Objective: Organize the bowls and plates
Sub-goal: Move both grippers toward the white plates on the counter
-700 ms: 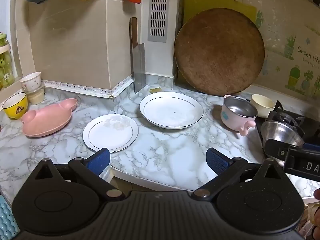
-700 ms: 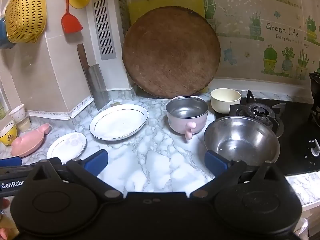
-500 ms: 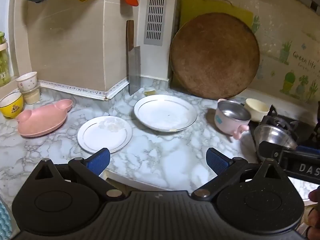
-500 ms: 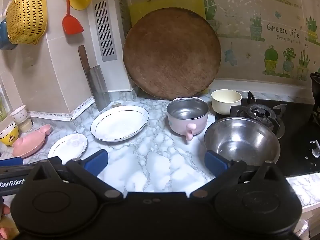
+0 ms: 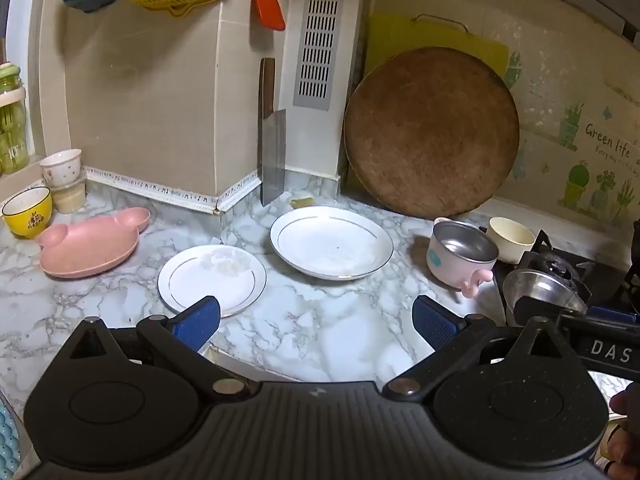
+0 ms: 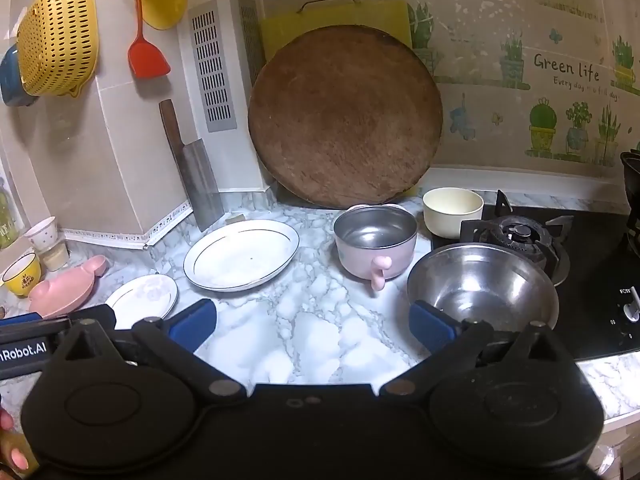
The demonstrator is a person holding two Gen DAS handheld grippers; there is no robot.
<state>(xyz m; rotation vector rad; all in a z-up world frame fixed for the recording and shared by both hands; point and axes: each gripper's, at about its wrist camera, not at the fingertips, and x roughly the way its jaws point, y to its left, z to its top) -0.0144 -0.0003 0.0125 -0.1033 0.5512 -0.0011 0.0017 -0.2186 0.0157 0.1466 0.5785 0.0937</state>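
Note:
On the marble counter lie a small white plate, a larger white plate and a pink bear-shaped plate. A pink steel-lined bowl, a cream bowl and a big steel bowl stand to the right. A yellow bowl and a white cup sit far left. My left gripper hangs open over the counter's front edge, near the small plate. My right gripper is open too, with nothing between its fingers.
A round wooden board and a yellow cutting board lean on the back wall, with a cleaver beside them. A gas hob fills the right side. A yellow colander and red spatula hang above.
The left view has pulled back and lifted a little, so the plates sit lower and smaller in it. The right view has barely shifted. Both grippers stay open.

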